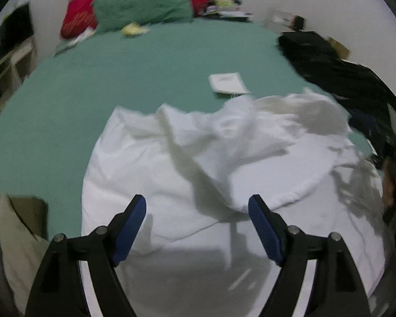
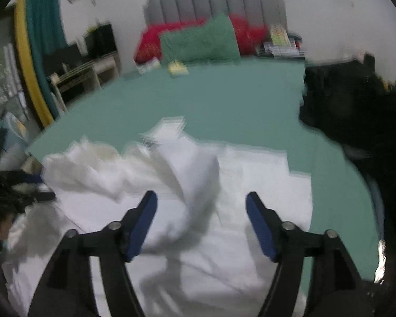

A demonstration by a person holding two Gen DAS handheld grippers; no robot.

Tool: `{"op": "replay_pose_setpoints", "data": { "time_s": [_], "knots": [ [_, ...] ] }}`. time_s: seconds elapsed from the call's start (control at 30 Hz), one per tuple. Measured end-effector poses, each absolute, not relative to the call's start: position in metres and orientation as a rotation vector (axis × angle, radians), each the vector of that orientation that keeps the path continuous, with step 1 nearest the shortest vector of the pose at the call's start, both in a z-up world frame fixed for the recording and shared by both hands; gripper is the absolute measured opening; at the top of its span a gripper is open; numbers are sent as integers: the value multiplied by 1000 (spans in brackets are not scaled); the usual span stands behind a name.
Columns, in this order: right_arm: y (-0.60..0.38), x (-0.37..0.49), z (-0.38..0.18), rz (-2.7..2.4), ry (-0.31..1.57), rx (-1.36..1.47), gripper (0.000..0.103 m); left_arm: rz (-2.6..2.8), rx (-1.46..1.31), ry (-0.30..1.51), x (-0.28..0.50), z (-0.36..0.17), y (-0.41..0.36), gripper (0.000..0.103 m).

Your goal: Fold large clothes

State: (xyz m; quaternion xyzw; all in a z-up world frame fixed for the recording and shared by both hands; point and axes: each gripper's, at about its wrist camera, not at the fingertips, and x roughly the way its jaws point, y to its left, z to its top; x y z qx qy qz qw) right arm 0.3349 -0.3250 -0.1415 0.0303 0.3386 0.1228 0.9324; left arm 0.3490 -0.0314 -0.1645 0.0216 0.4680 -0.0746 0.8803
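Note:
A large white garment (image 1: 203, 163) lies crumpled on the green bed sheet (image 1: 134, 74), with raised folds along its far side. My left gripper (image 1: 197, 203) is open and empty, just above the garment's near part. In the right wrist view the same white garment (image 2: 187, 185) has a tall fold standing between the blue fingertips. My right gripper (image 2: 201, 200) is open, its jaws either side of that fold and not closed on it. The right wrist view is blurred.
A white folded paper (image 1: 228, 83) lies on the sheet beyond the garment. Dark clothes (image 1: 338, 71) are piled at the right edge. A green pillow (image 1: 145, 8) and red pillow (image 1: 76, 18) sit at the headboard. A beige cloth (image 1: 18, 232) lies at near left. Shelves (image 2: 87, 71) stand left.

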Motion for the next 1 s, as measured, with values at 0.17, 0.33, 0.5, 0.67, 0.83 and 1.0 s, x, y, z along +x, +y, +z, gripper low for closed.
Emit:
{"op": "replay_pose_setpoints", "data": {
  "time_s": [0.17, 0.33, 0.5, 0.67, 0.83, 1.0],
  "knots": [
    [-316, 369, -127, 214, 639, 95, 77, -180, 22, 850, 355, -126, -38, 83],
    [-314, 422, -156, 176, 800, 123, 77, -52, -55, 819, 402, -126, -30, 85],
    [-287, 416, -207, 191, 944, -47, 77, -2, -32, 1017, 426, -182, -23, 85],
    [-274, 412, -219, 165, 925, -143, 77, 8, 14, 1033, 414, -219, -24, 92],
    [-280, 414, -212, 153, 900, -109, 78, -12, -104, 1026, 410, -206, -12, 93],
    [-287, 376, -174, 148, 831, -114, 79, -19, -119, 926, 383, -163, 0, 93]
  ]
}}
